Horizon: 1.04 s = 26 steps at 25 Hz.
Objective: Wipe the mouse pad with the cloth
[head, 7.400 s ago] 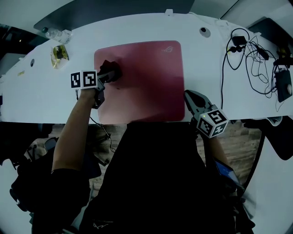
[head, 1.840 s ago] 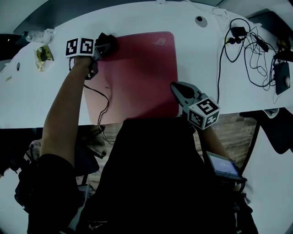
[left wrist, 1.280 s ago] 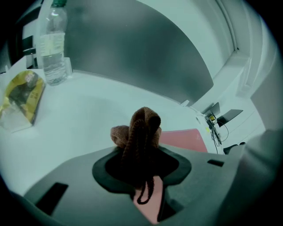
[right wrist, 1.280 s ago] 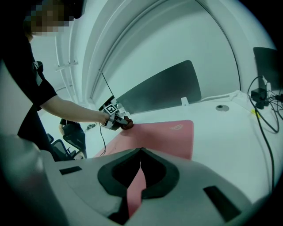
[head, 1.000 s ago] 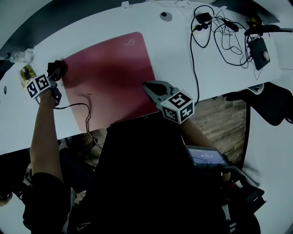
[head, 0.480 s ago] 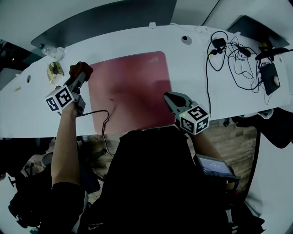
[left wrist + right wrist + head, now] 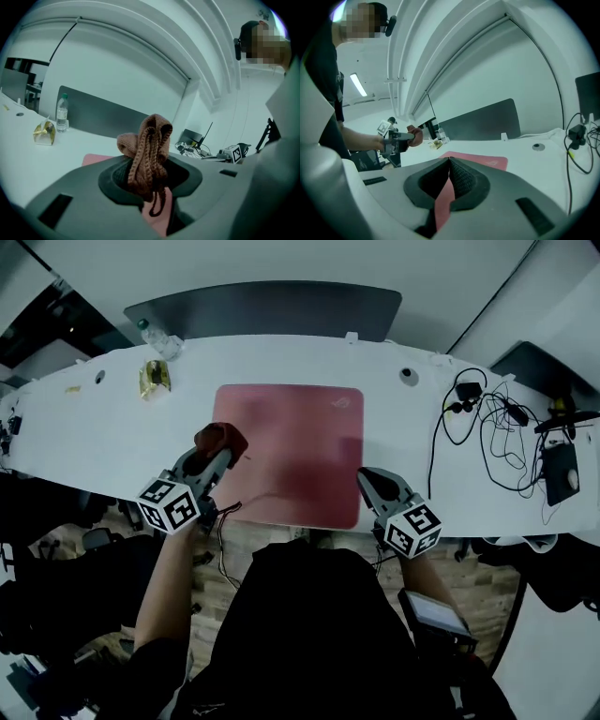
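The red mouse pad (image 7: 291,451) lies flat on the white table (image 7: 84,432). My left gripper (image 7: 216,451) is shut on a bunched brown knitted cloth (image 7: 221,438), held up over the pad's left edge. In the left gripper view the cloth (image 7: 149,149) sticks up out of the jaws (image 7: 150,174), a loose thread hanging below, and a strip of the pad (image 7: 95,159) shows behind. My right gripper (image 7: 373,484) sits at the pad's front right corner, its jaws meeting at the tips (image 7: 449,162) with nothing held. From there the pad (image 7: 480,160) and left gripper (image 7: 399,137) are visible.
A water bottle (image 7: 153,334) and a yellow packet (image 7: 153,378) stand at the table's far left. A tangle of black cables (image 7: 487,423) and a black device (image 7: 562,470) lie to the right. A grey partition (image 7: 267,307) runs along the table's far edge.
The left gripper has lifted the cloth off the pad's far left corner and drawn it back toward the front left edge. The right gripper stays by the front right corner.
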Available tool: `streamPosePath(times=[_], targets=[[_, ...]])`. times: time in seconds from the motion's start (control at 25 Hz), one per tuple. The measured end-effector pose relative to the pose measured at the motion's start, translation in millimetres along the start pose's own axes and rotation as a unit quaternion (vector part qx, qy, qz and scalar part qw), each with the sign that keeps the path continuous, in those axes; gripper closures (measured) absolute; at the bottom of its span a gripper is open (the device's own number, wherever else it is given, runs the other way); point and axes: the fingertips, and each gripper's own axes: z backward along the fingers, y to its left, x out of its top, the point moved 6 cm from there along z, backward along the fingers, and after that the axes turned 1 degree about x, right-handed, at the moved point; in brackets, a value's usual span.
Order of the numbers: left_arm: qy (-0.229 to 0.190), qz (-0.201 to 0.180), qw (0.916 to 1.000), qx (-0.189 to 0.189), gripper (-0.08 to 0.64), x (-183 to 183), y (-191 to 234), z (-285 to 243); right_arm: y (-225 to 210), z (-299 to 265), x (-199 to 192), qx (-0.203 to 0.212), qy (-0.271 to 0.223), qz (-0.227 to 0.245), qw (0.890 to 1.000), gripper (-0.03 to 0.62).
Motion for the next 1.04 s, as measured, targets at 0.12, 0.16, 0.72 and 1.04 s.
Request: streamPosePath(times=[0.12,0.16,0.72,1.04], targets=[[-0.001,0.011,0.9999,0.002,0.425,-23.4,-31.3,14.3,7.5,13.7,-3.0,0.015,-0.007,0.001,1.0,0.566],[-0.003,0.018,0.9998,0.004,0.425,-31.1,-40.2,18.2,10.3,17.1,-6.2,0.02,-0.006,0.001,1.0,0.566],[0.023,0.065,0.9976,0.005,0.425,-110.9,-118.0,38.2,45.8,51.4,-37.3,0.057,-0.03,-0.009,0.998,0.568],[0.033,0.034,0.9989,-0.002,0.423,-126.5,-140.7,33.0,51.2,76.1,-52.6,0.048,-0.033,-0.01,0.998,0.566]])
